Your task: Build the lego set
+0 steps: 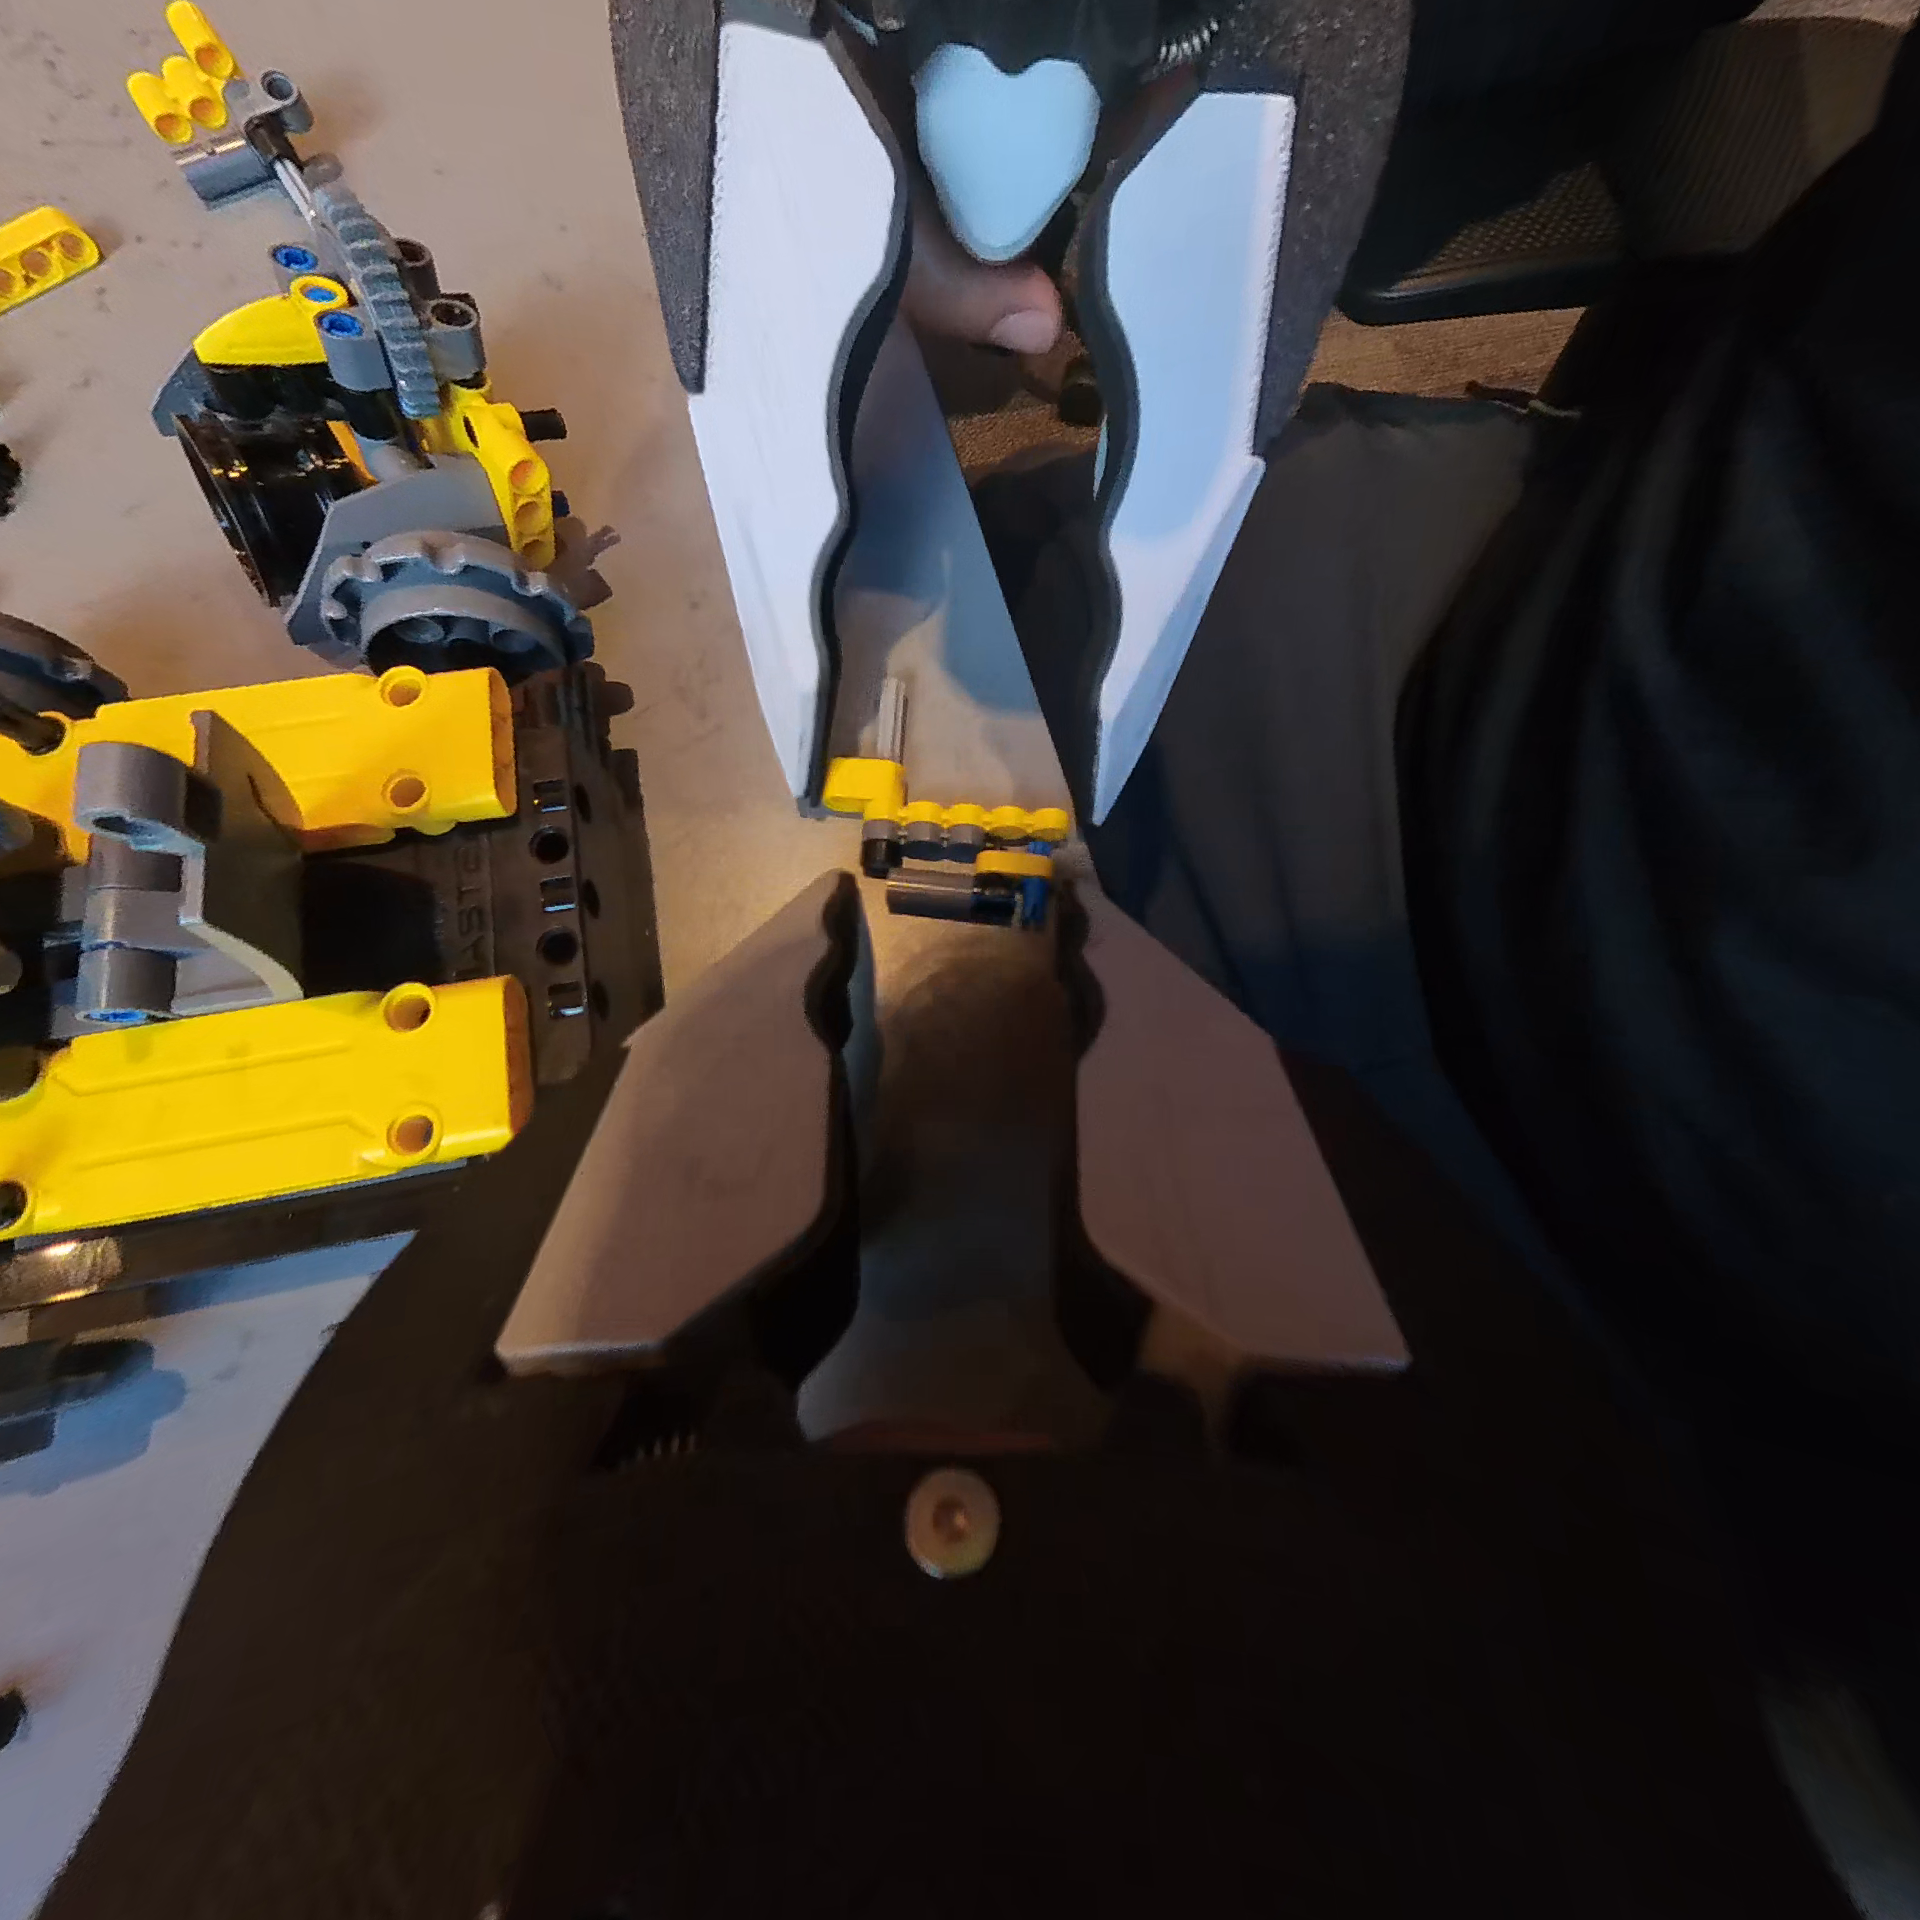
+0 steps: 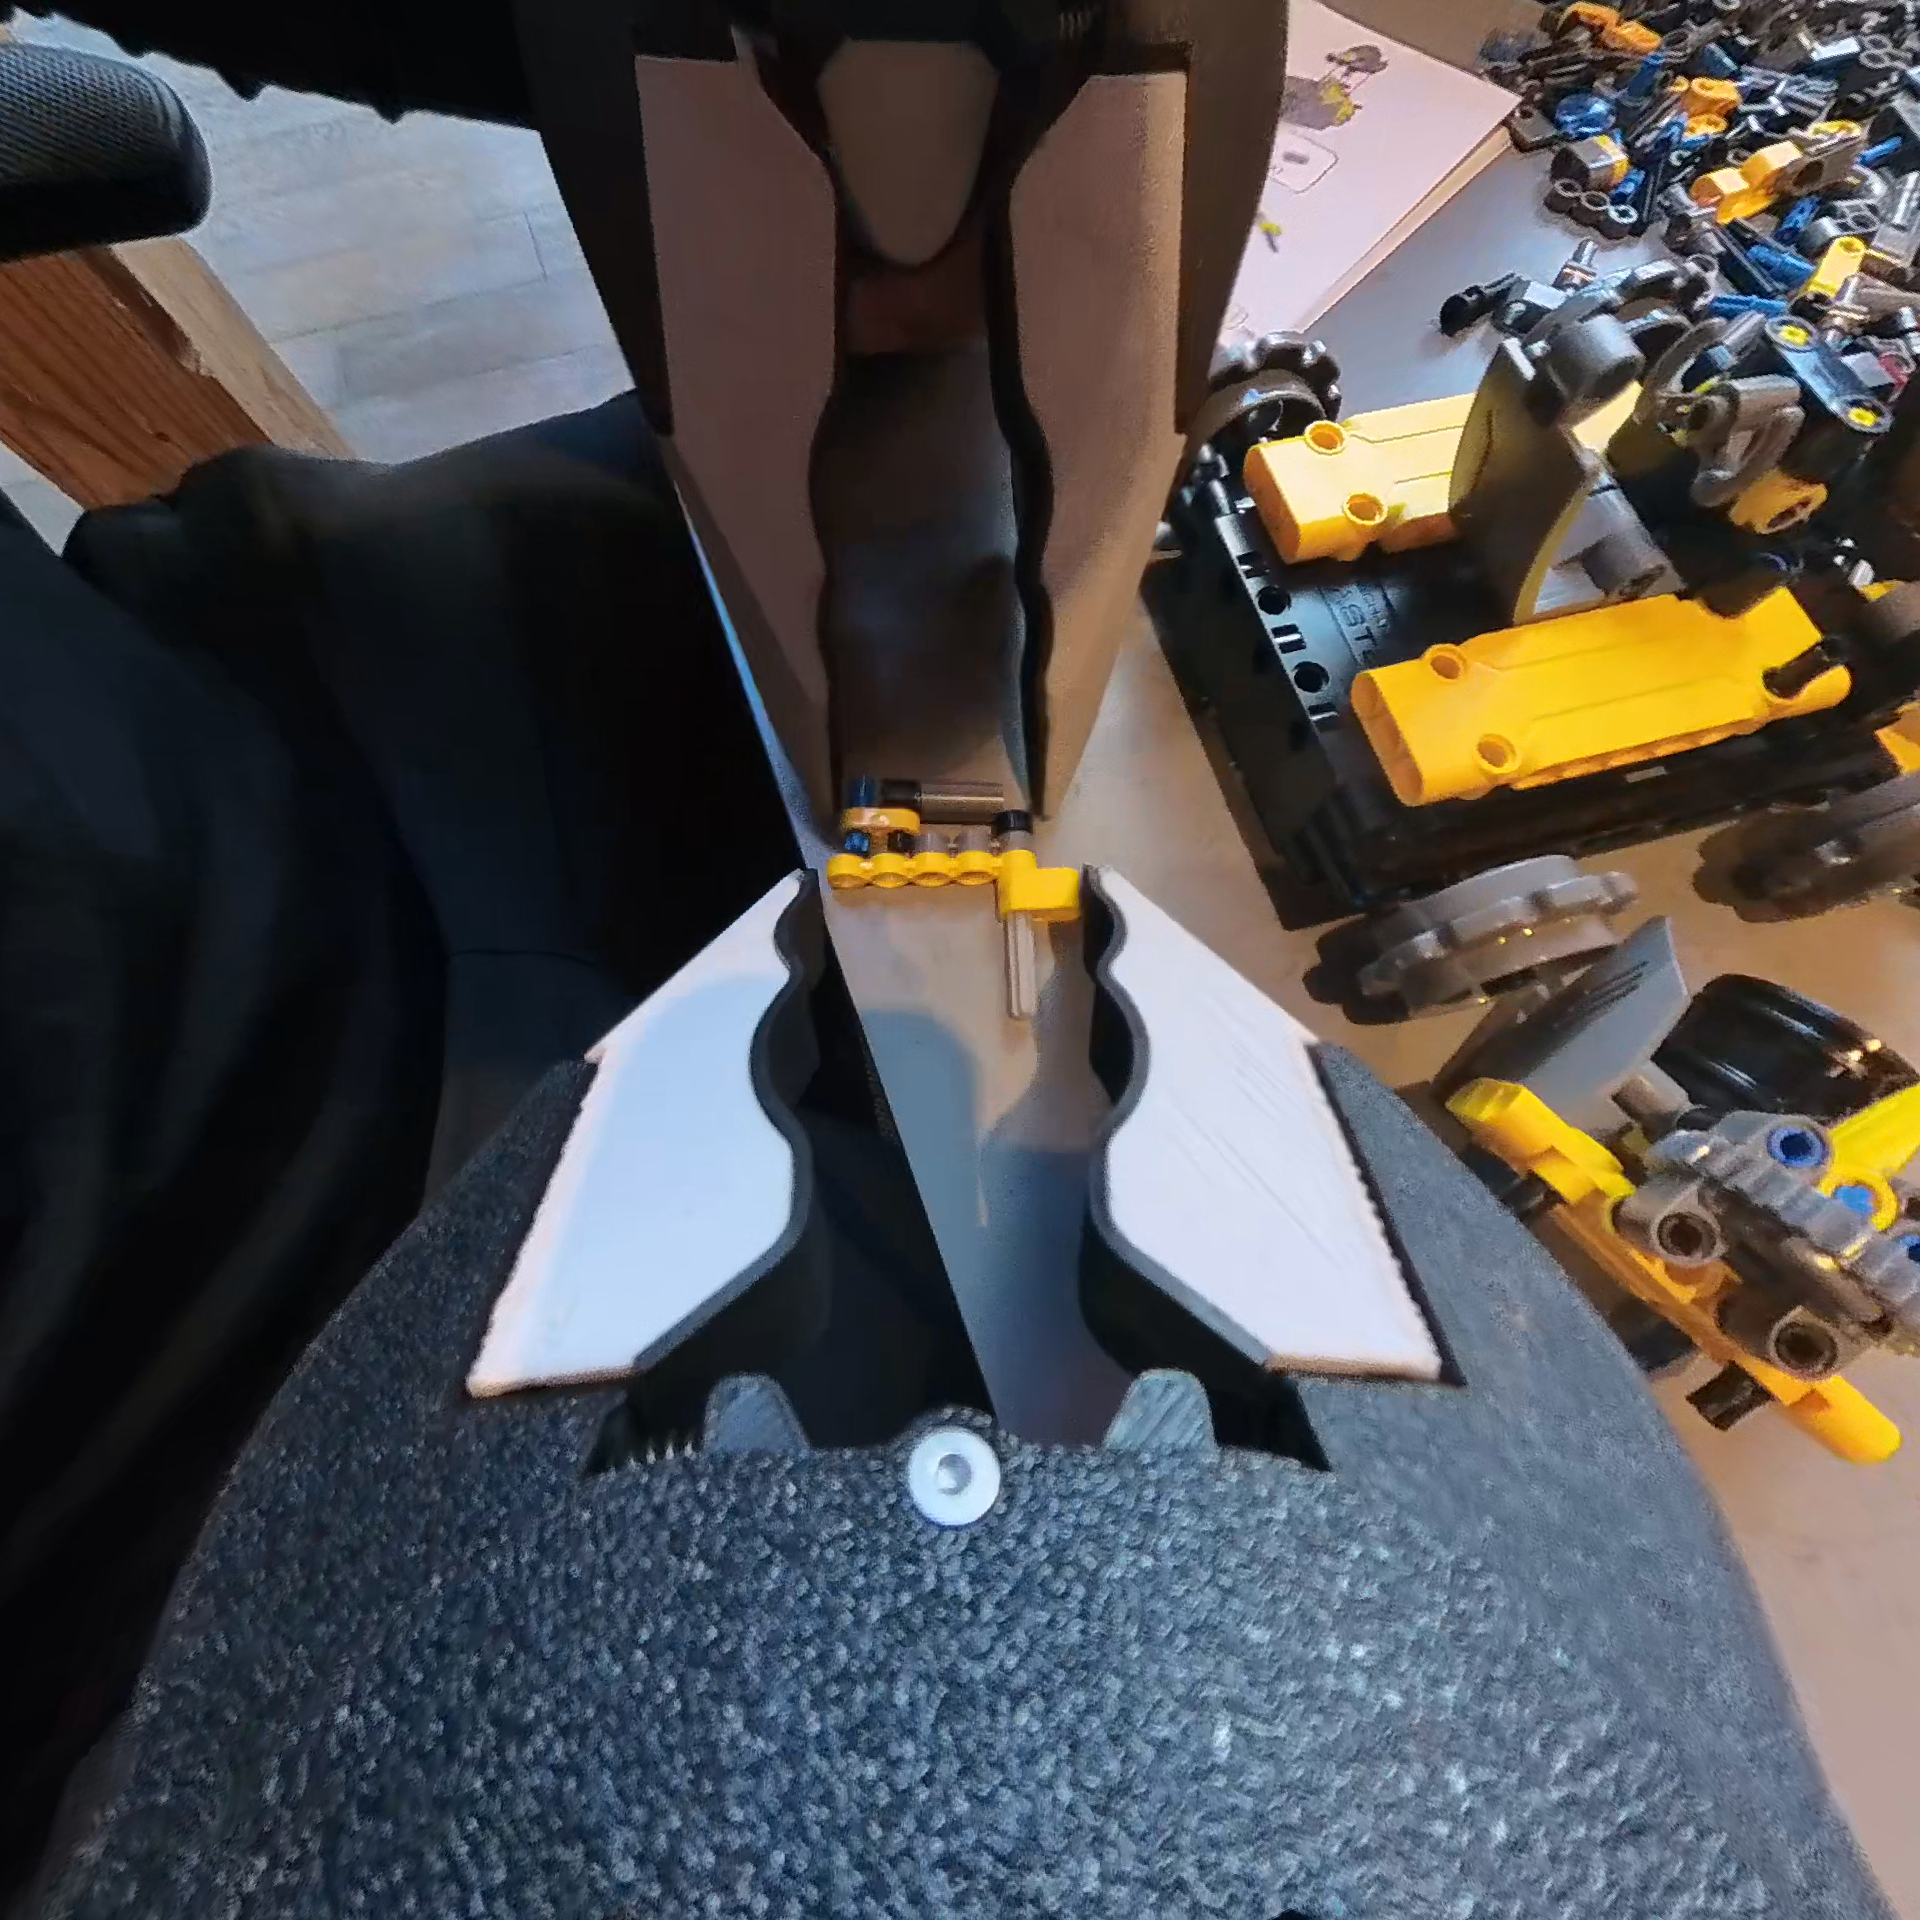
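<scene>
A small assembly (image 1: 977, 826) of a yellow holed beam, a yellow angle connector with a pale grey axle (image 1: 894, 717) and a dark grey-black connector is held between both grippers at the table's edge. My left gripper (image 1: 961, 899), with grey-brown fingers, is shut on its dark connector side. My right gripper (image 1: 951, 810), with white fingers, faces it and is shut on the yellow beam and connector. In the right wrist view the assembly (image 2: 914, 868) sits between my right gripper (image 2: 945, 878) below and my left gripper (image 2: 935, 821) above. A thumb (image 1: 997, 312) shows behind the right gripper.
A large yellow and black vehicle model (image 1: 260, 935) (image 2: 1558, 675) stands on the table beside the grippers. A smaller geared sub-assembly (image 1: 416, 416) (image 2: 1714, 1195) lies near it. A pile of loose parts (image 2: 1714, 135) and a booklet (image 2: 1382, 125) lie farther off. A person's dark clothing (image 1: 1558, 935) is past the edge. The tips of both grippers are at nearly the same place.
</scene>
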